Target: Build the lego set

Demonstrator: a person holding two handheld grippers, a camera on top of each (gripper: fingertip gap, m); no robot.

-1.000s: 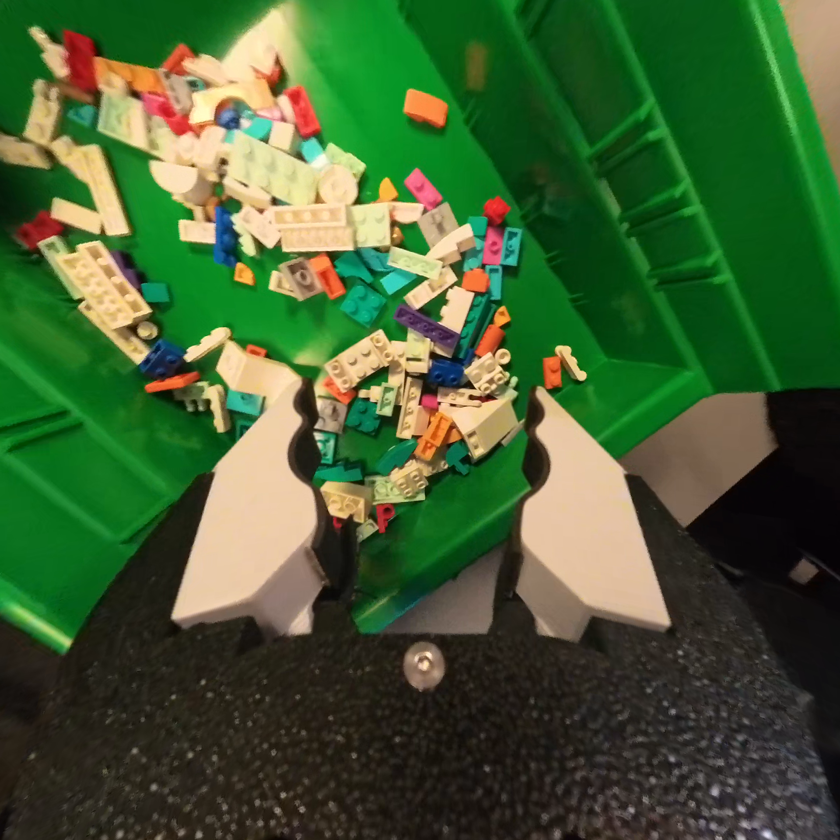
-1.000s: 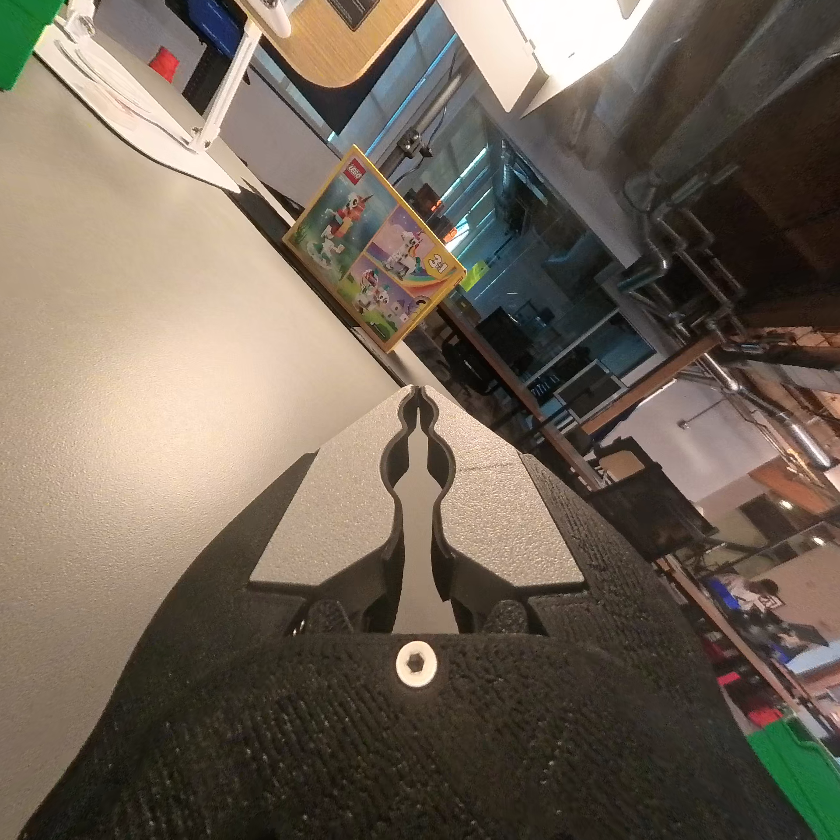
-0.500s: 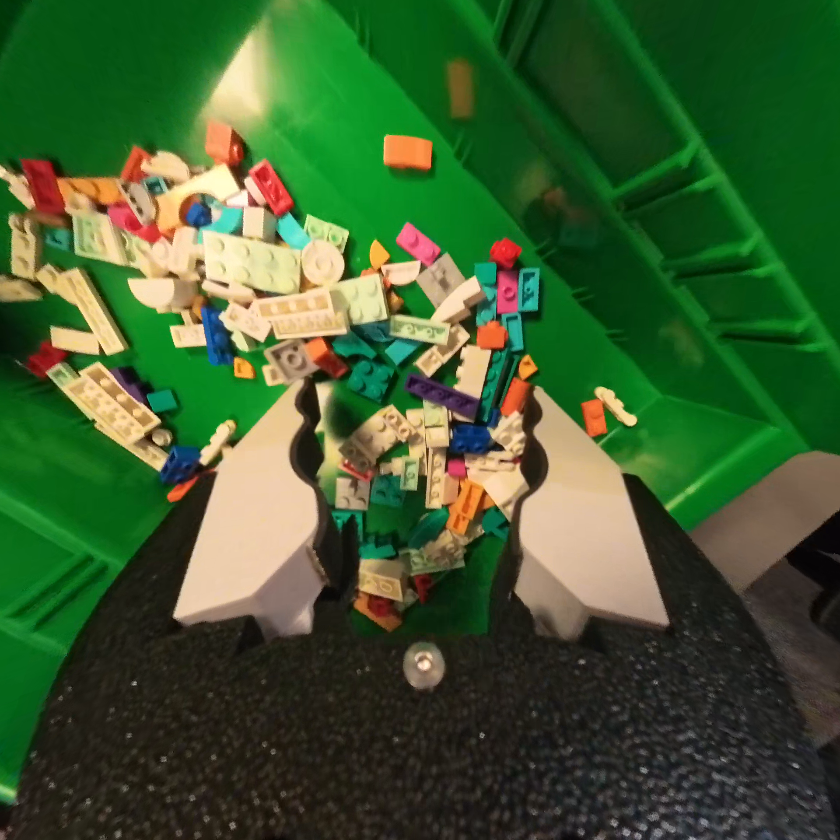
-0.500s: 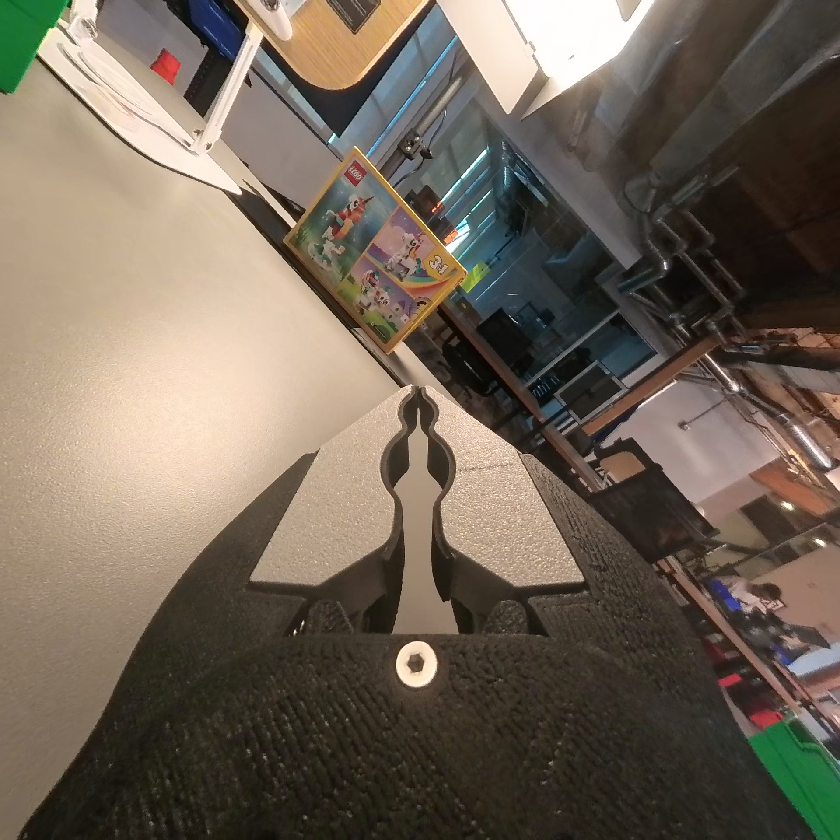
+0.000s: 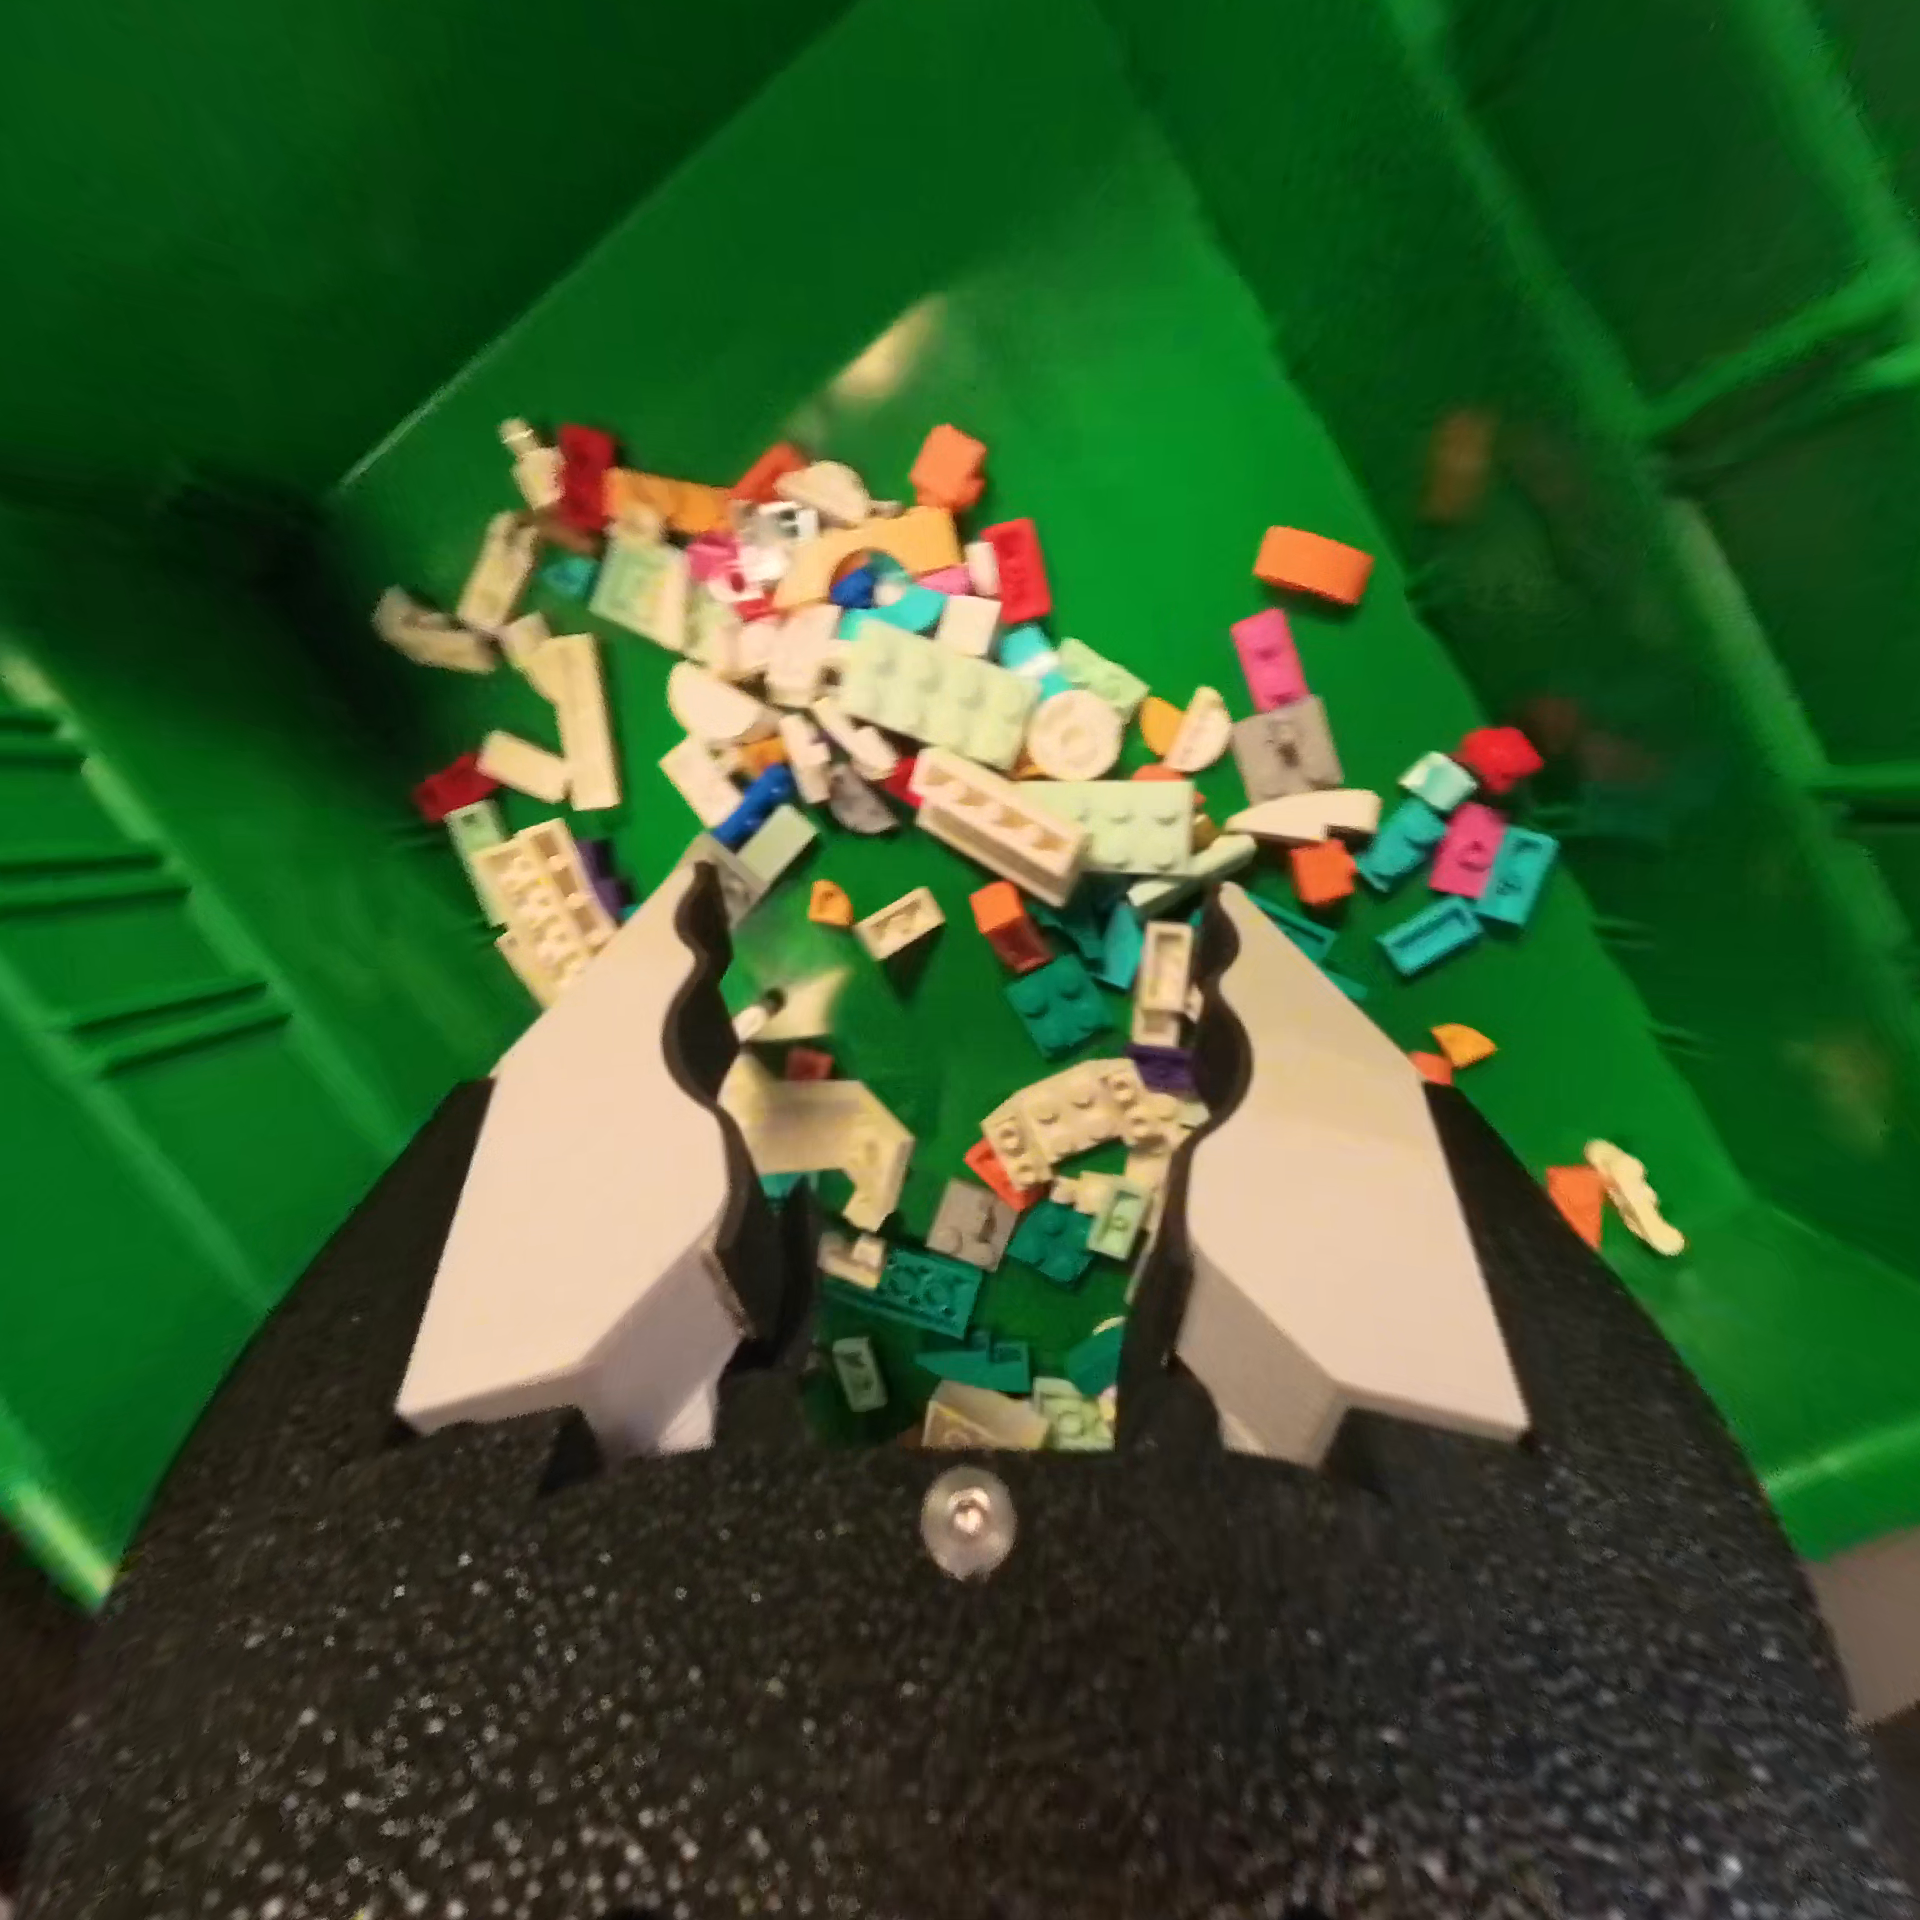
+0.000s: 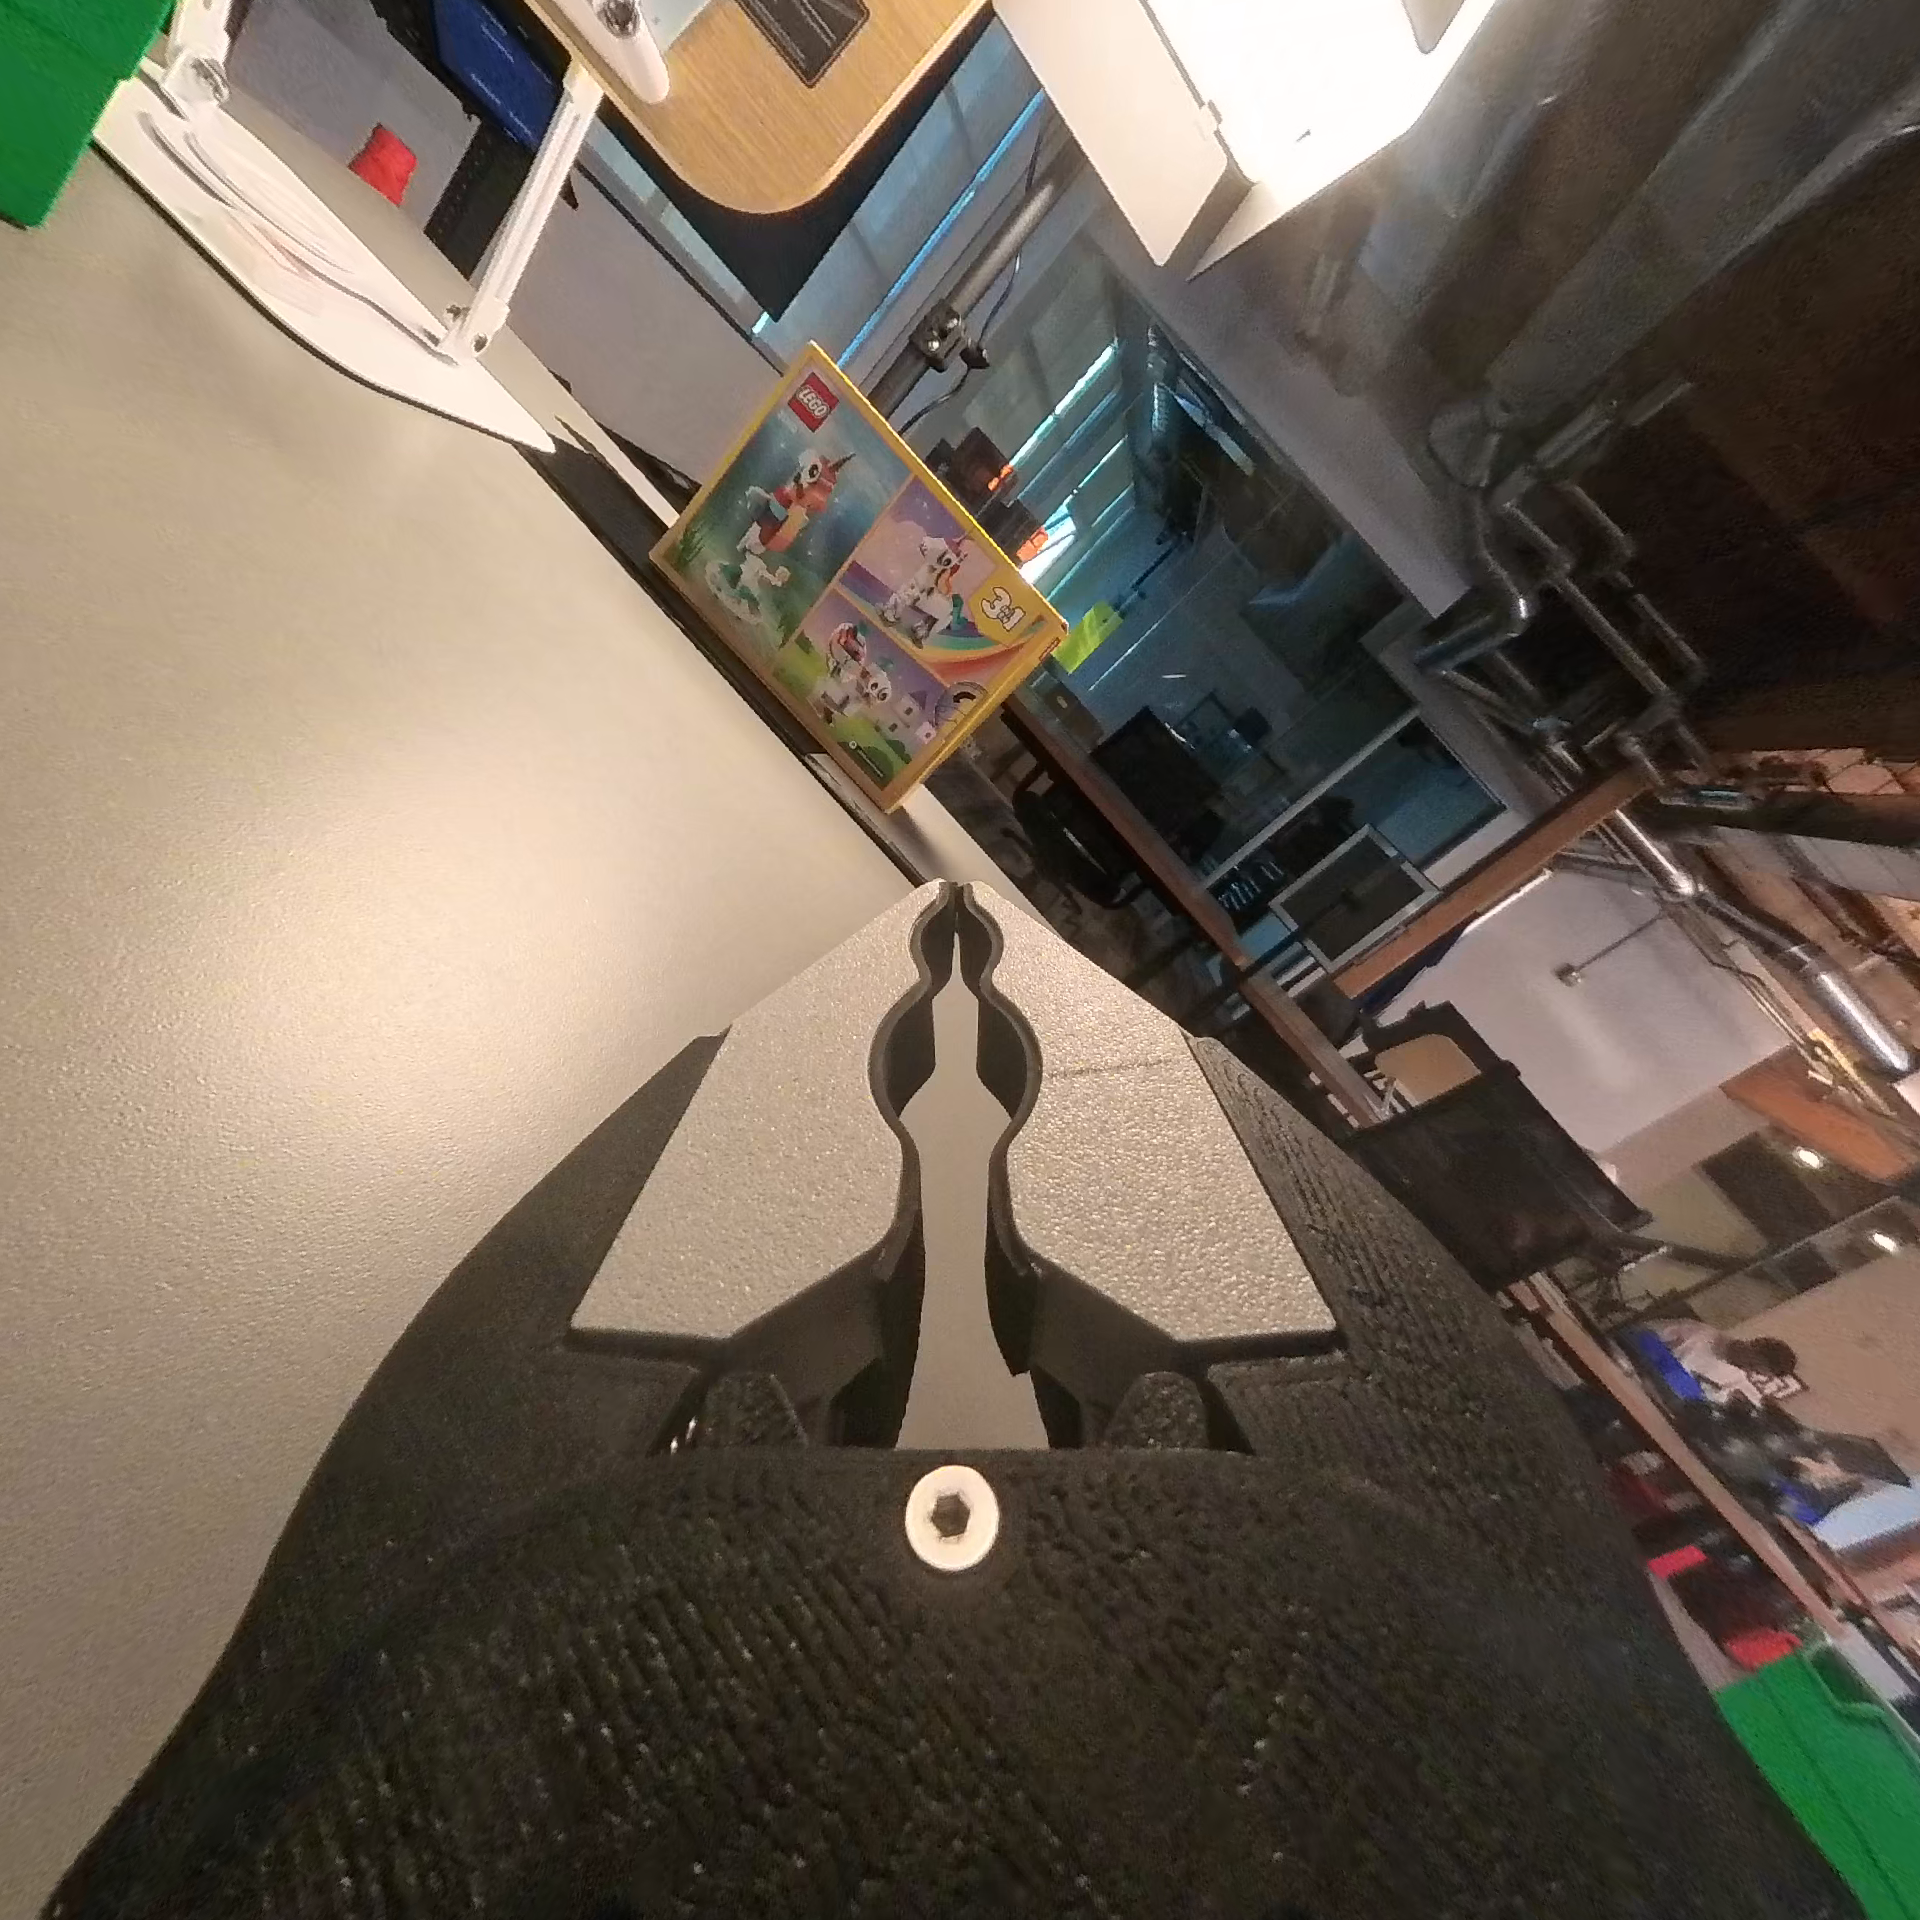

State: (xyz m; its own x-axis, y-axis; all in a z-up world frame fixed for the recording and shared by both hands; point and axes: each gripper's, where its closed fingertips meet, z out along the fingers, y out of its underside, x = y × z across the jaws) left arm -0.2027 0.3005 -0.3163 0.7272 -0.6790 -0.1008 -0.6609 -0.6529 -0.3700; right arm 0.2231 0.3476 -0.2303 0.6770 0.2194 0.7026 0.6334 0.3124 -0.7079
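Note:
My left gripper point(image 5: 961, 883) is open and empty, inside a green bin point(image 5: 312, 364), with its white fingers point(image 5: 623, 1039) spread low over a heap of loose lego pieces point(image 5: 935, 727) in white, teal, orange, pink and red. A small white piece point(image 5: 899, 920) and a teal brick point(image 5: 1060, 1003) lie between the fingertips. A white angled piece point(image 5: 831, 1132) lies by the left finger. My right gripper point(image 6: 954, 899) is shut and empty, resting tilted over a grey table point(image 6: 312, 727). The lego set box point(image 6: 857, 582) stands at the table's far edge.
The bin's ribbed green walls point(image 5: 1558, 416) rise close on both sides of the left gripper. In the right wrist view a white lamp stand point(image 6: 416, 270) and a green bin corner point(image 6: 62, 104) are at the far left, with another green bin point(image 6: 1818, 1787) at lower right. One gripper's finger ends stand about 45 centimeters off the other's.
My left gripper has moved deeper into the bin and forward over the heap; pieces that were ahead now lie between and under the fingers. The right gripper has not moved.

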